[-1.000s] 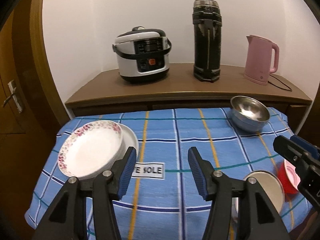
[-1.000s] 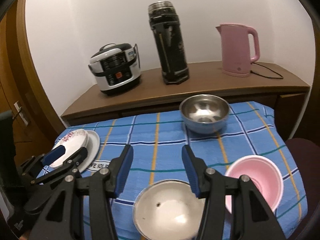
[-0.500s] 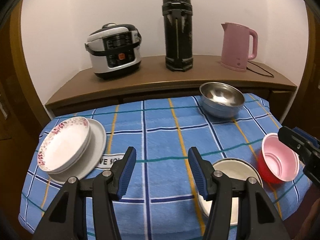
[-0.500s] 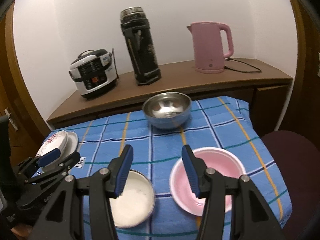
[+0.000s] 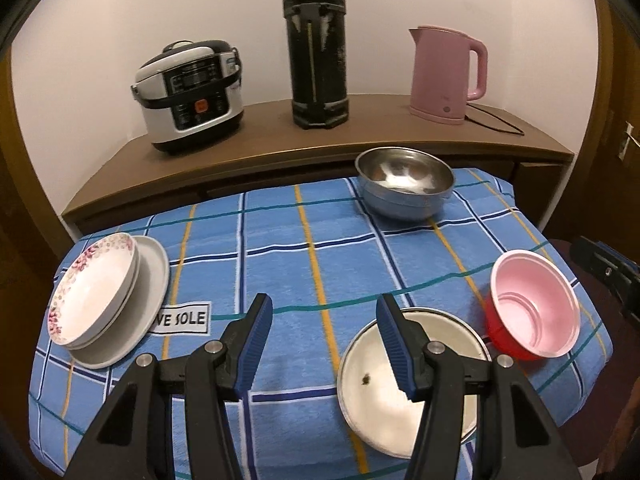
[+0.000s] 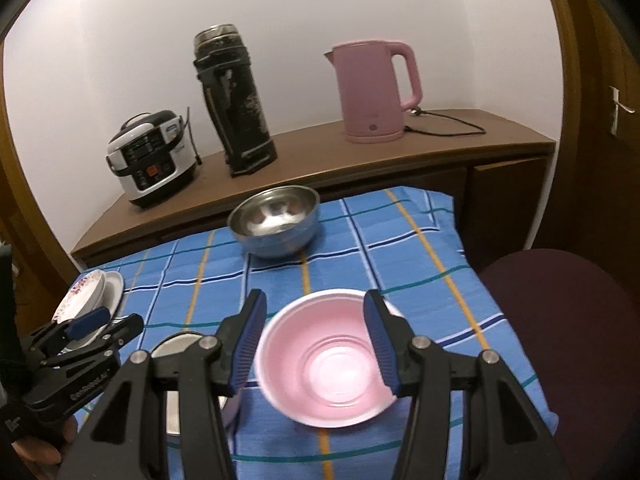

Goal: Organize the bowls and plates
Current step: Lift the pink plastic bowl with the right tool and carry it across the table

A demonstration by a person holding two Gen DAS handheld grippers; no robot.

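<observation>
On the blue checked tablecloth a flowered plate lies stacked on a white plate at the left. A steel bowl stands at the back. A white enamel bowl sits near the front, with a pink bowl, red outside, to its right. My left gripper is open and empty, its right finger over the white bowl's rim. My right gripper is open and hovers over the pink bowl, which shows between its fingers. The left gripper appears at the lower left there.
A wooden sideboard behind the table carries a rice cooker, a tall black flask and a pink kettle with its cord. A dark maroon chair seat stands at the table's right edge.
Both grippers have moved to the right. The left one went from beside the plates to the white bowl. The right one went from the white bowl to above the pink bowl. Jaws are unchanged.
</observation>
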